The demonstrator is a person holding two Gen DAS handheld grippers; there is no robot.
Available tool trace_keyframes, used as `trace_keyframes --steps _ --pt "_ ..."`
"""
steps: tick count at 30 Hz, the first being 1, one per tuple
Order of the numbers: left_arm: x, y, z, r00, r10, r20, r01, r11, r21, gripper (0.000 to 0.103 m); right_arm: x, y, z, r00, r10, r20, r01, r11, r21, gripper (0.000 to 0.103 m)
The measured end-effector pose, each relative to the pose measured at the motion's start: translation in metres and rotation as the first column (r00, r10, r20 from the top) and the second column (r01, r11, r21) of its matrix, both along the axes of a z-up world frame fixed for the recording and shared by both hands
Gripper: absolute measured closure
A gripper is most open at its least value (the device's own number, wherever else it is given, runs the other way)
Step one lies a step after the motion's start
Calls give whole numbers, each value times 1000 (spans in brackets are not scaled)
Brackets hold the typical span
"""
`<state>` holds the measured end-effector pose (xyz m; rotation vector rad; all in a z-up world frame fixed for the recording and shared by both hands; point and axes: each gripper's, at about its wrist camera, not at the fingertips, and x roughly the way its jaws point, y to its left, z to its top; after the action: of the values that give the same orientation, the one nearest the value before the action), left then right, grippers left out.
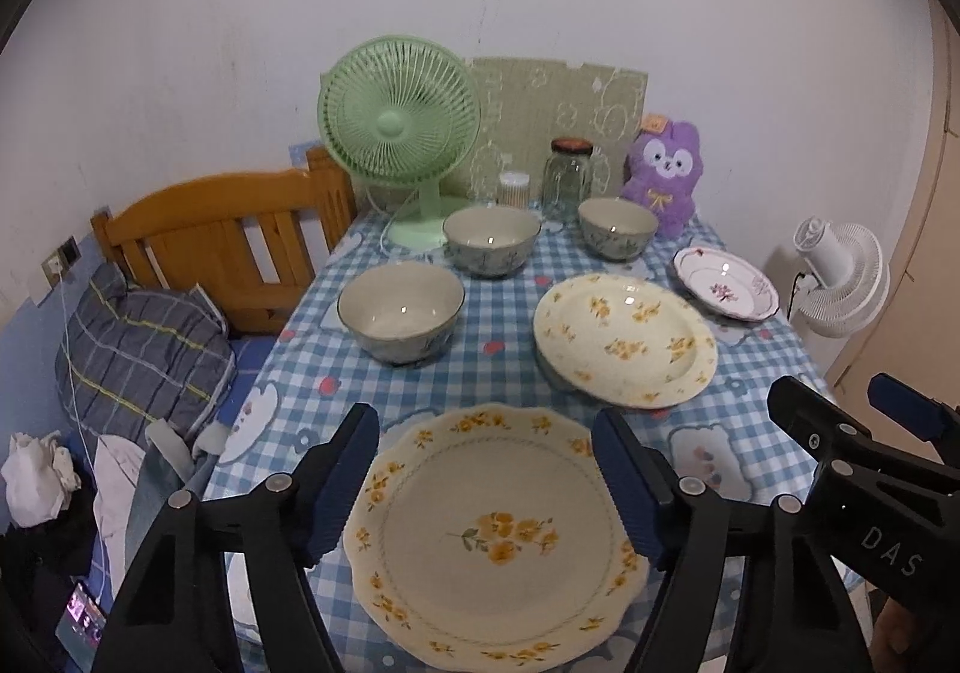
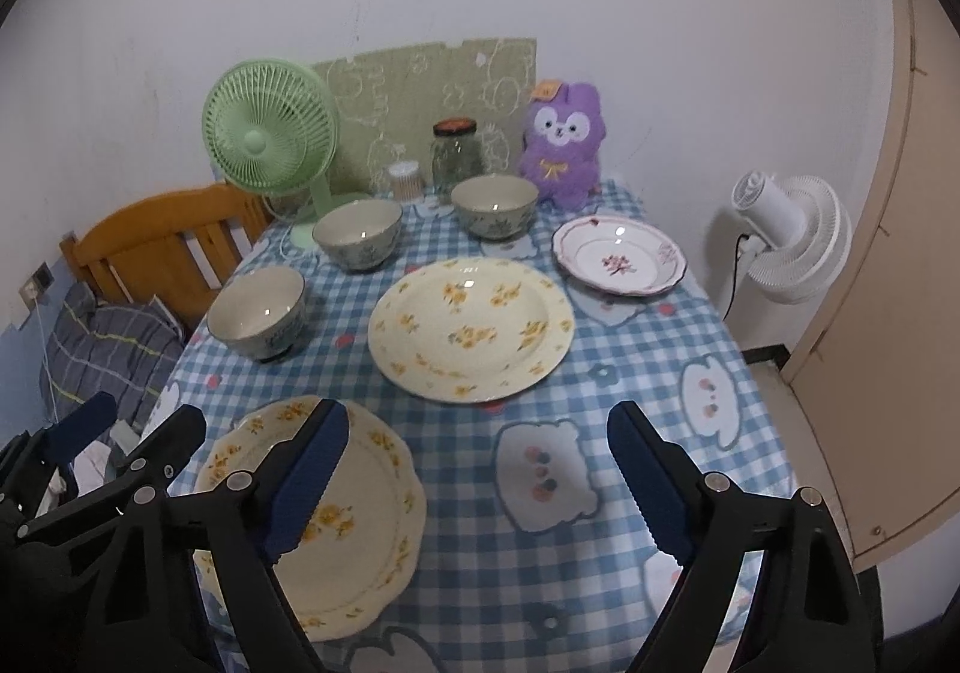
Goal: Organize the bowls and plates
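A scalloped cream plate with yellow flowers lies at the near edge of the table. My left gripper hangs open above it, one finger on each side, touching nothing. Farther back lie a round cream floral plate and a small pink-rimmed plate. Three bowls stand upright. My right gripper is open over bare tablecloth, just right of the scalloped plate and in front of the round plate. Its left finger overlaps the scalloped plate in the picture.
A green fan, a glass jar, a swab container and a purple plush toy line the back of the checked tablecloth. A wooden headboard and pillow are on the left, a white fan on the right.
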<state>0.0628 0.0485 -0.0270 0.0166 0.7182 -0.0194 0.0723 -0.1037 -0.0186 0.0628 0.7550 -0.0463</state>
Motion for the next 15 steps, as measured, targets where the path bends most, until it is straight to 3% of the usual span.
trace_keyframes --steps 15 --pt "24 28 -66 985 18 -172 -13 1000 28 31 38 38 -61 992 13 -127 -13 1000 -3 15"
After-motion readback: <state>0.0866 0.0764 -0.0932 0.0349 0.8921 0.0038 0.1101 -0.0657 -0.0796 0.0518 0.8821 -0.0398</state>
